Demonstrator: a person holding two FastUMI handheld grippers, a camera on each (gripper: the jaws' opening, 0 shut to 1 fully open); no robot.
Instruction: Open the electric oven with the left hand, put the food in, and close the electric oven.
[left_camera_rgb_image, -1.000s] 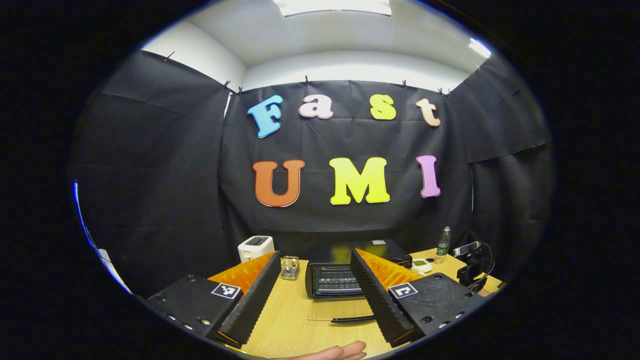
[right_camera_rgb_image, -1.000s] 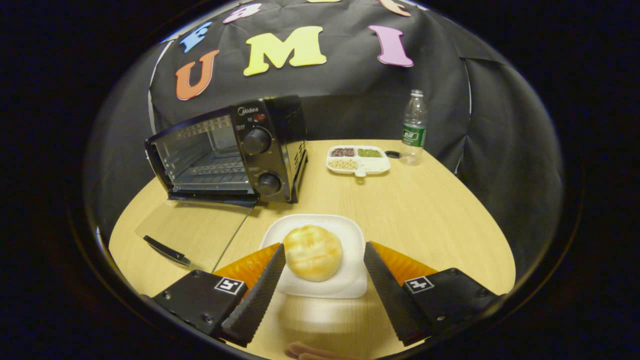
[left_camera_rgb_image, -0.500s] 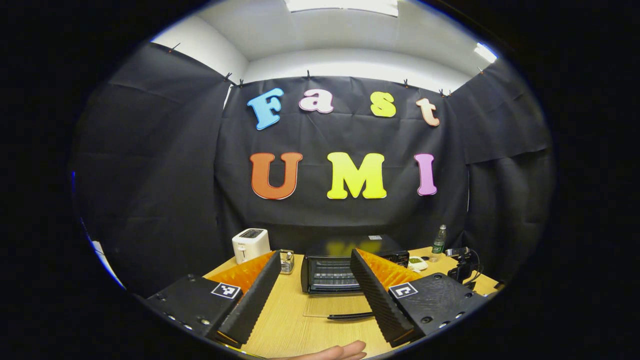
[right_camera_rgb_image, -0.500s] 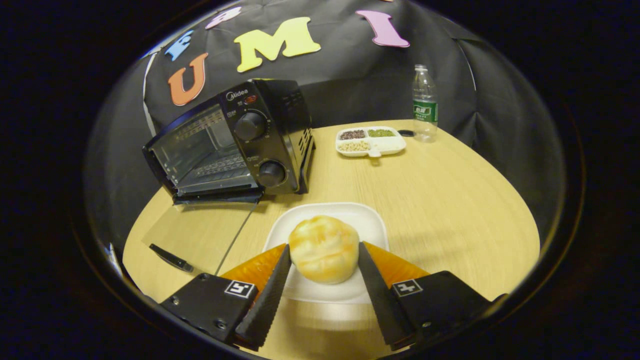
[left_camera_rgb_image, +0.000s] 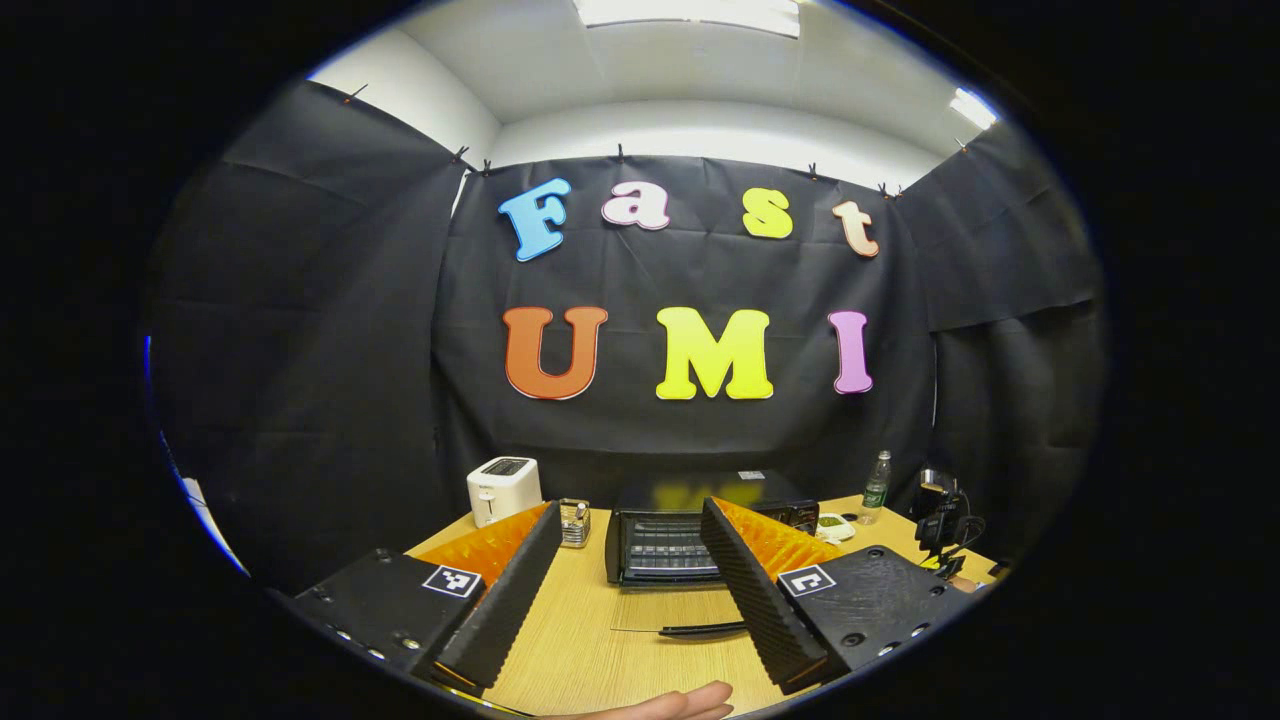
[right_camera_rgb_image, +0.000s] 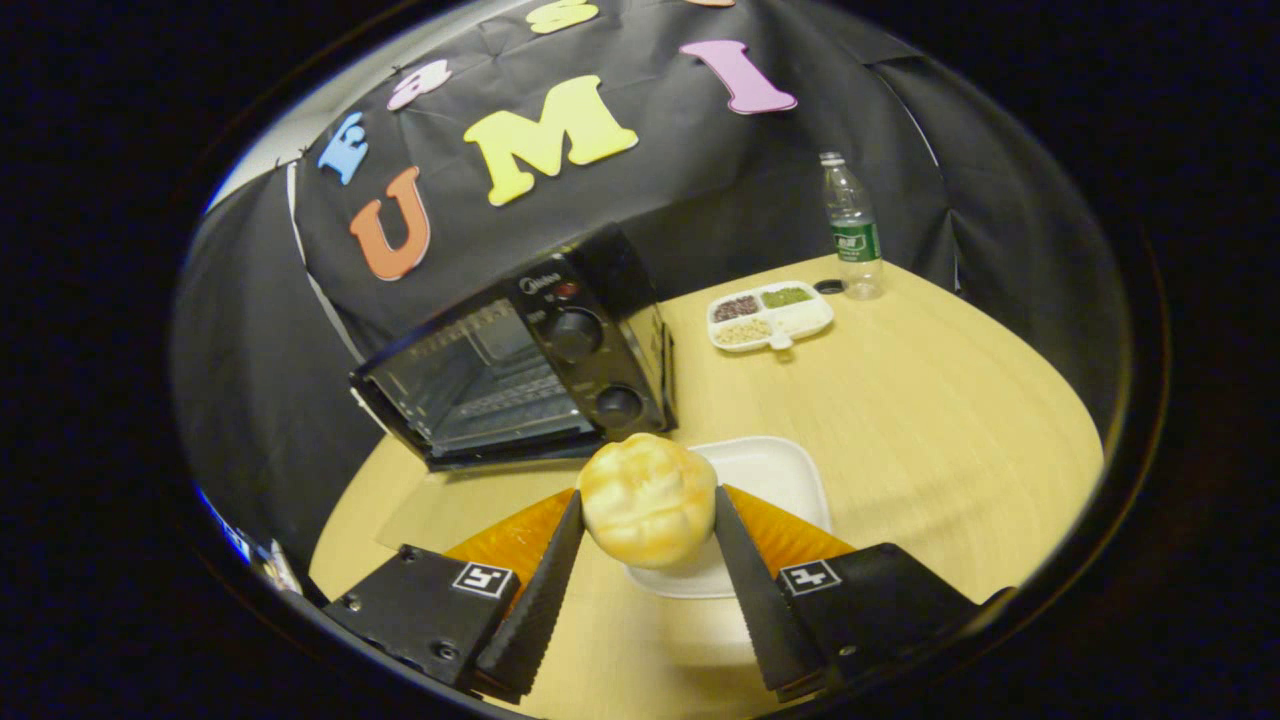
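The black electric oven (right_camera_rgb_image: 540, 370) stands on the wooden table (right_camera_rgb_image: 900, 420) with its glass door (right_camera_rgb_image: 460, 505) folded down flat in front. My right gripper (right_camera_rgb_image: 648, 545) is shut on a golden bread bun (right_camera_rgb_image: 647, 498), held just above a white square plate (right_camera_rgb_image: 775, 475). In the left gripper view the oven (left_camera_rgb_image: 665, 535) sits ahead with its door handle (left_camera_rgb_image: 705, 629) lying toward me. My left gripper (left_camera_rgb_image: 625, 580) is open and holds nothing, well back from the oven. The right gripper (left_camera_rgb_image: 940, 520) appears small at the far right.
A divided white dish of beans (right_camera_rgb_image: 768, 316) and a clear water bottle (right_camera_rgb_image: 848, 228) stand behind the plate. A white toaster (left_camera_rgb_image: 503, 489) and a small wire holder (left_camera_rgb_image: 574, 522) sit left of the oven. A hand's edge (left_camera_rgb_image: 660, 703) shows at the bottom.
My right gripper shut on the bun and lifted it off the plate, tilting toward the oven. The left gripper stayed nearly still and open.
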